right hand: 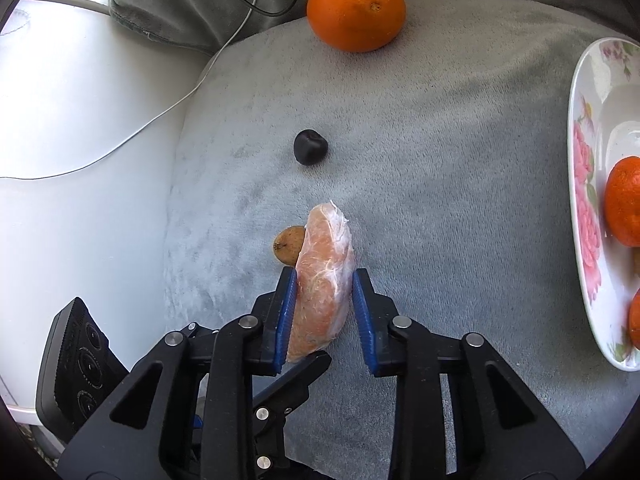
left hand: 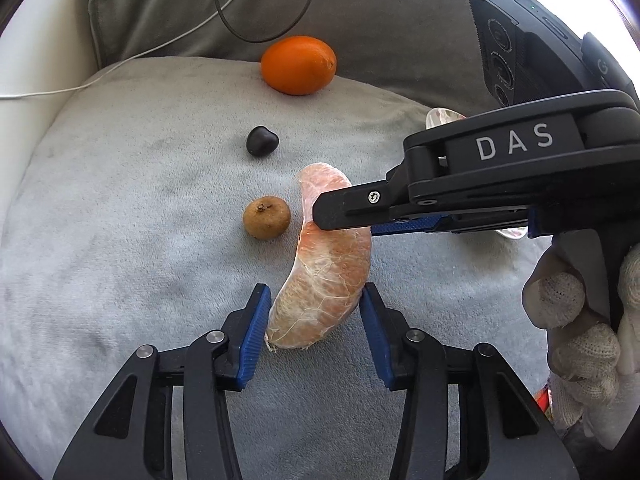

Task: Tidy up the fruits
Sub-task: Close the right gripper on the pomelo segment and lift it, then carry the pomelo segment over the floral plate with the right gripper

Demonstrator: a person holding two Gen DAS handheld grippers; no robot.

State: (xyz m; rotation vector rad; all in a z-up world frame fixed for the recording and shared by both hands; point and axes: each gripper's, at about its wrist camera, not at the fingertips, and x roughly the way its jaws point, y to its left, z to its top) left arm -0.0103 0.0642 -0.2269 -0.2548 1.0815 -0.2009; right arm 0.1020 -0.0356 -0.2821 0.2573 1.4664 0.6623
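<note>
A peeled pink citrus segment (left hand: 324, 276) (right hand: 324, 280) lies lengthwise over the grey cushion (left hand: 120, 220) (right hand: 440, 160). My left gripper (left hand: 314, 312) has its blue pads against both sides of the segment's near end. My right gripper (left hand: 322, 218) (right hand: 320, 292) reaches in from the right and clamps the far half. One left finger (right hand: 308, 364) shows under the segment in the right wrist view. Loose on the cushion are a whole orange (left hand: 298, 65) (right hand: 356, 10), a small dark fruit (left hand: 262, 141) (right hand: 310, 147) and a brown longan (left hand: 266, 217) (right hand: 287, 245).
A flowered plate (right hand: 586, 184) holding mandarins (right hand: 624, 202) sits at the right edge of the cushion. Black and white cables (left hand: 224, 20) (right hand: 180, 96) run behind the cushion. A gloved hand (left hand: 580, 320) grips the right tool. A white surface (right hand: 80, 100) lies left of the cushion.
</note>
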